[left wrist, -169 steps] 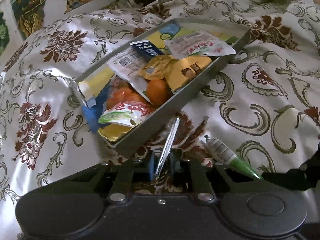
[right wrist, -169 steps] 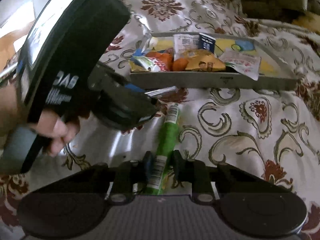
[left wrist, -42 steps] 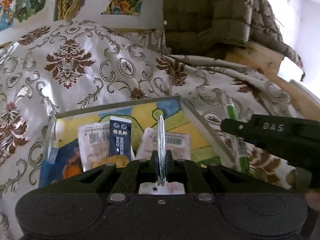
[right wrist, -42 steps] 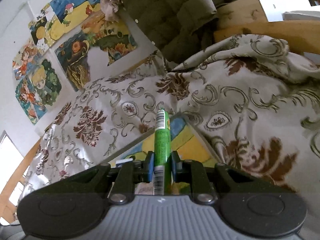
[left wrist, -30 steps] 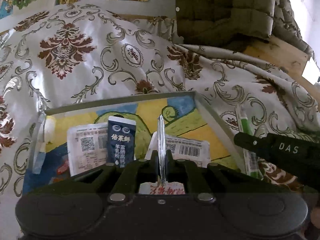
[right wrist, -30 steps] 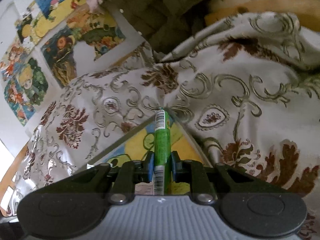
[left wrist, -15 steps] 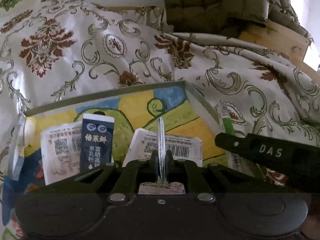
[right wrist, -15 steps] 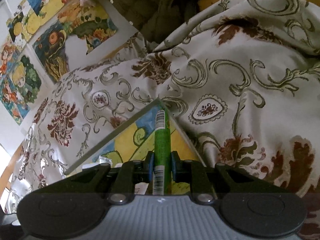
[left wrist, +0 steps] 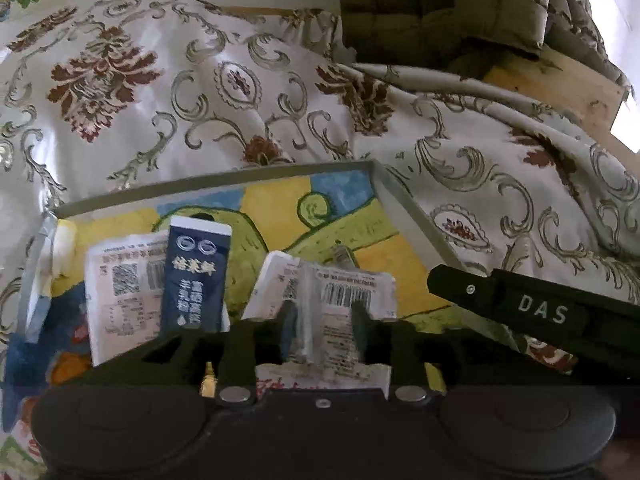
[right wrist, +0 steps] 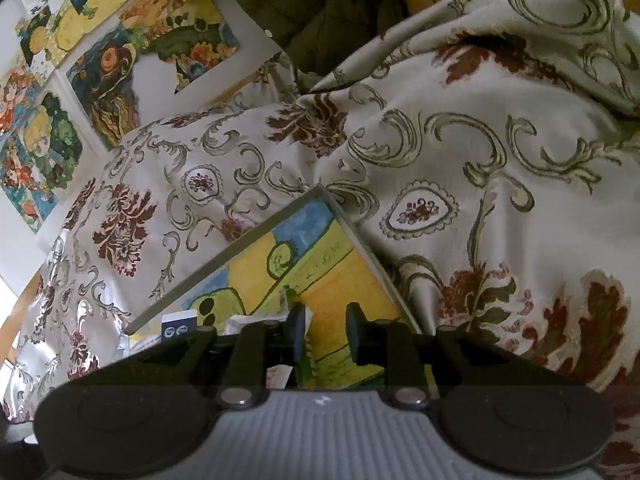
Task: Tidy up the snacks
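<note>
Hovering both claws over the snack tray on a patterned bedspread.

Left wrist view: left claw [left wrist: 322,320] spread, a thin silvery packet [left wrist: 306,312] blurred between its fingers, contact unclear; below it, white barcode sachet [left wrist: 344,292], dark blue sachet [left wrist: 196,280] and a white QR-code packet [left wrist: 120,292] lie in the grey-rimmed tray [left wrist: 416,220]; the other tool's black body marked DAS [left wrist: 540,312] crosses the tray's right edge.
Right wrist view: right claw [right wrist: 326,334] spread, nothing between its fingers, above the tray's yellow-green painted floor [right wrist: 332,280]; bedspread [right wrist: 500,184] around.
</note>
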### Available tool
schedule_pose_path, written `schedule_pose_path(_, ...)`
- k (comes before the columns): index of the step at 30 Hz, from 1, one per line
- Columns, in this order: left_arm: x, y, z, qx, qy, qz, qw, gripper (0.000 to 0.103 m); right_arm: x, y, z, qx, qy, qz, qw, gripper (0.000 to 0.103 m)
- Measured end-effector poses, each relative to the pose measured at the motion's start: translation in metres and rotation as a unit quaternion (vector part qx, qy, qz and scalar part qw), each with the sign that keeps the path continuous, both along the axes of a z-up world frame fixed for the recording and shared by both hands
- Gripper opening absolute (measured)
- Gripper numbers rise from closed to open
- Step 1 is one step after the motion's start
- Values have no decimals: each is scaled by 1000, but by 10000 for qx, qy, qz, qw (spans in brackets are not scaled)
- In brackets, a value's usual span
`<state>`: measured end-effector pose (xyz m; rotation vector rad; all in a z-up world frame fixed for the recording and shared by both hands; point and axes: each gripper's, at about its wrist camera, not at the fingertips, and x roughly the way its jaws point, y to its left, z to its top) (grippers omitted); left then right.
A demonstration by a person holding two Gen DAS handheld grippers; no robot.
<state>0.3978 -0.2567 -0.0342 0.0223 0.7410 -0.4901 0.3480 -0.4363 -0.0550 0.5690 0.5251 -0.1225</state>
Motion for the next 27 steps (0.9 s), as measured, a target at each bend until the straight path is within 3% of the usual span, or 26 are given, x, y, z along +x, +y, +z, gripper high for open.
schedule_pose_path(4, -4, 7, 10, -77, -68, 136, 9999, 66, -7, 0, 11, -102, -173, 58, 9998, 43)
schedule_pose_path(9, -16, 26, 25, -128, -355, 346, 9987, 86, -24, 4, 27, -362, -484, 161, 9980, 65)
schedule_pose_path(13, -28, 43, 36, -149, -567, 557, 9967, 101, -40, 7, 38, -623, -643, 202, 9958, 77)
schedule_pose_path(15, -33, 52, 40, -192, -618, 672, 9956, 102, -50, 9, 45, -748, -725, 207, 9943, 89)
schedule_pose_path(21, -59, 79, 56, -420, -682, 1003, 9917, 102, -78, 5, 68, -689, -1063, -59, 9919, 103)
schedule_pose_path(27, -97, 105, 79, -276, -984, 1289, 9864, 102, -102, 10, 81, -634, -1249, -155, 9900, 103)
